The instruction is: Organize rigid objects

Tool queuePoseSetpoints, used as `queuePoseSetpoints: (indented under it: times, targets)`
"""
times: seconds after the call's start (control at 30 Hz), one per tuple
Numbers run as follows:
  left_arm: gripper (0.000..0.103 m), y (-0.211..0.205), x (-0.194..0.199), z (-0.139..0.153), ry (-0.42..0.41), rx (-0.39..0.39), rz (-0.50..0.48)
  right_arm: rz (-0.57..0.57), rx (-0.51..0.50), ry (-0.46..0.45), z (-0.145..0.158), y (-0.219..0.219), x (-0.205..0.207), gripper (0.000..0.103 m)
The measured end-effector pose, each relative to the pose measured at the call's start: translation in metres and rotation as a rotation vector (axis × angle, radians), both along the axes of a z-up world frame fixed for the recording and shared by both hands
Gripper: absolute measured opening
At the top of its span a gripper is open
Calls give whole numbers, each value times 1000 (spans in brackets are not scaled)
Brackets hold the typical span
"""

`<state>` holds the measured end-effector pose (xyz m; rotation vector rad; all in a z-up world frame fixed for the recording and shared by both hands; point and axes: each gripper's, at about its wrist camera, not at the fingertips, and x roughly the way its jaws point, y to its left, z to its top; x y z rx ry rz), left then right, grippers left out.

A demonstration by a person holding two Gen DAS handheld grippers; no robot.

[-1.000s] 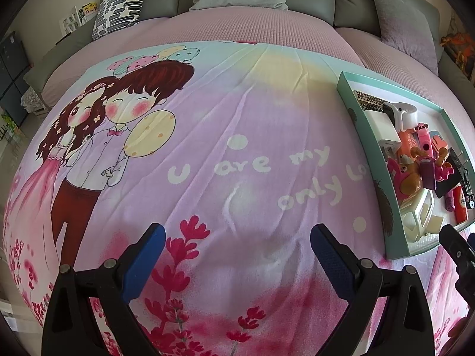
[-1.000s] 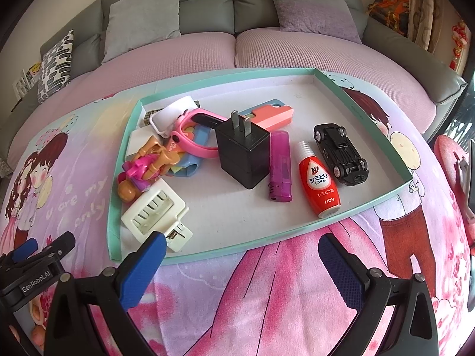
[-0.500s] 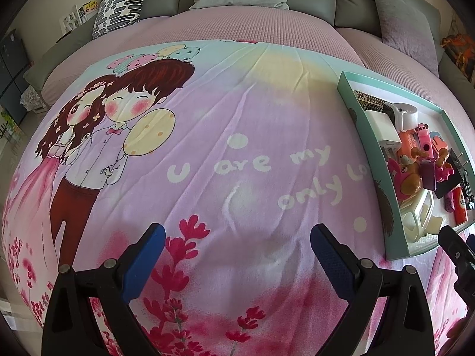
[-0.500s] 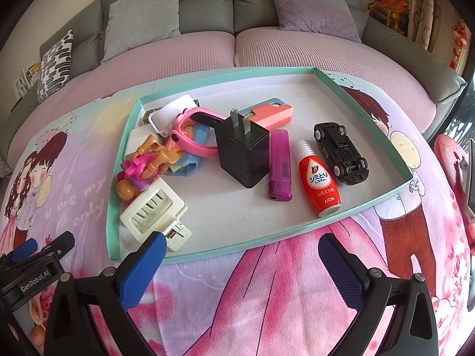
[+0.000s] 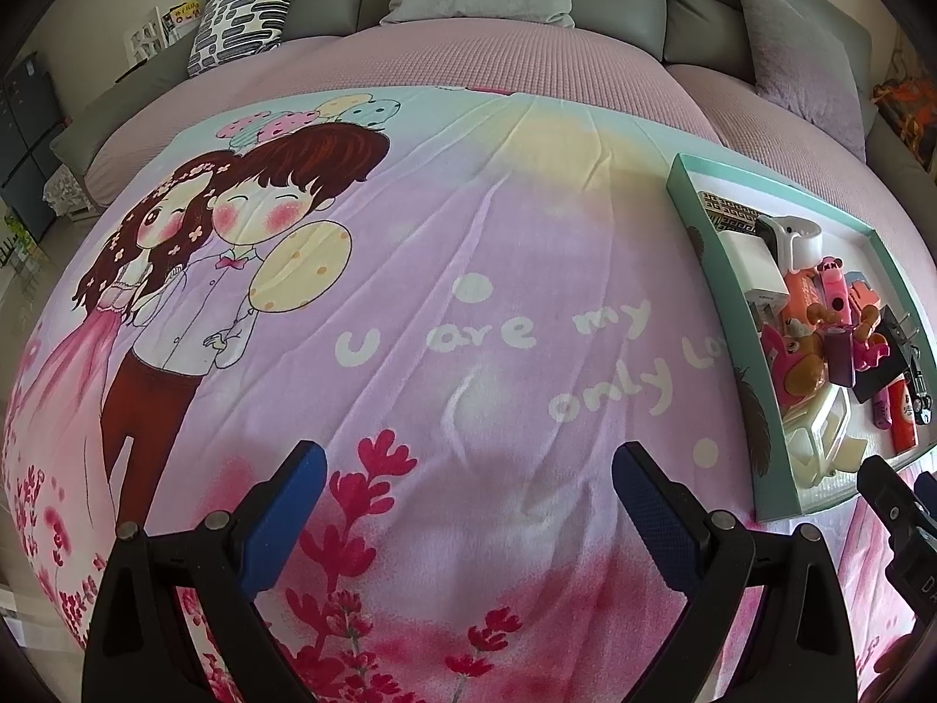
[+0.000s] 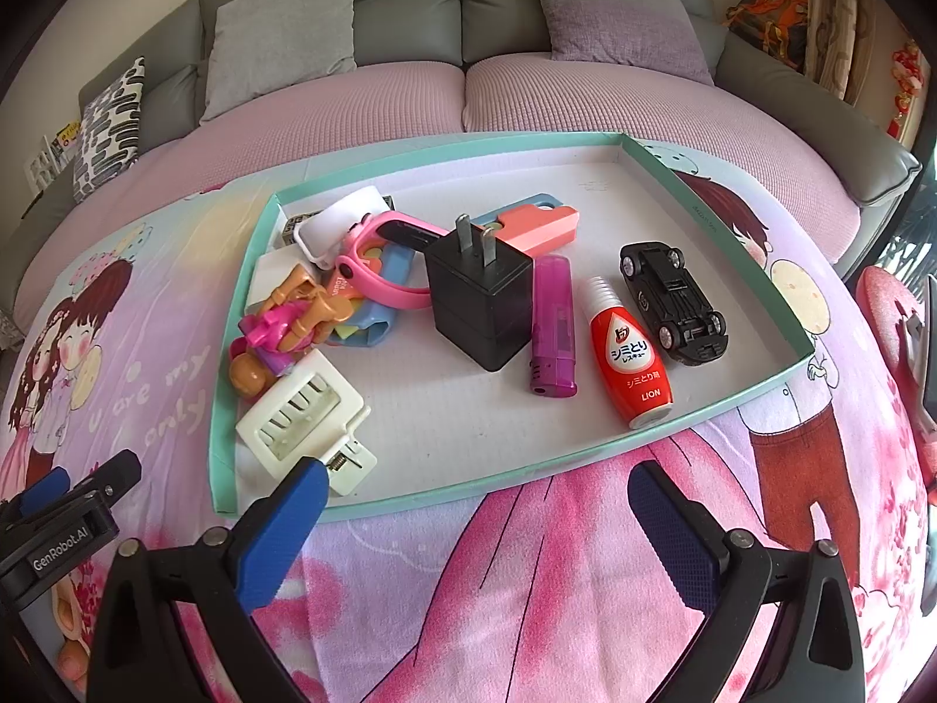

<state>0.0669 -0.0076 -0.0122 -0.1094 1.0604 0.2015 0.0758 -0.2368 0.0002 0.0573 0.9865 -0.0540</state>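
A teal-rimmed tray (image 6: 585, 466) lies on the cartoon blanket. In it are a black plug adapter (image 6: 480, 299), a purple lighter (image 6: 553, 328), a red LION bottle (image 6: 629, 351), a black toy car (image 6: 673, 299), a cream hair clip (image 6: 298, 416), a pink watch (image 6: 380, 269) and a pile of small toys (image 6: 287, 322). My right gripper (image 6: 474, 518) is open and empty just before the tray's near rim. My left gripper (image 5: 462, 498) is open and empty over bare blanket, left of the tray (image 5: 682, 199).
The blanket (image 5: 410, 293) covers a round pink bed (image 6: 585, 94). Grey sofa cushions (image 6: 281, 29) and a patterned pillow (image 5: 246, 6) stand behind it. The left gripper's body shows at the left edge of the right wrist view (image 6: 58, 527).
The right gripper has edged slightly forward toward the tray. The left gripper has hardly moved.
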Motion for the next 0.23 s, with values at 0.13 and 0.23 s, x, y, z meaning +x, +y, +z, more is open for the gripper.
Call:
queuePoseSetpoints:
  times: [0.13, 0.23]
  targets:
    - [98, -3, -2, 2, -18, -7, -15, -1, 1, 0, 0, 0, 0, 103]
    - [98, -5, -2, 5, -27, -1, -25, -1, 0, 0, 0, 0, 0, 103]
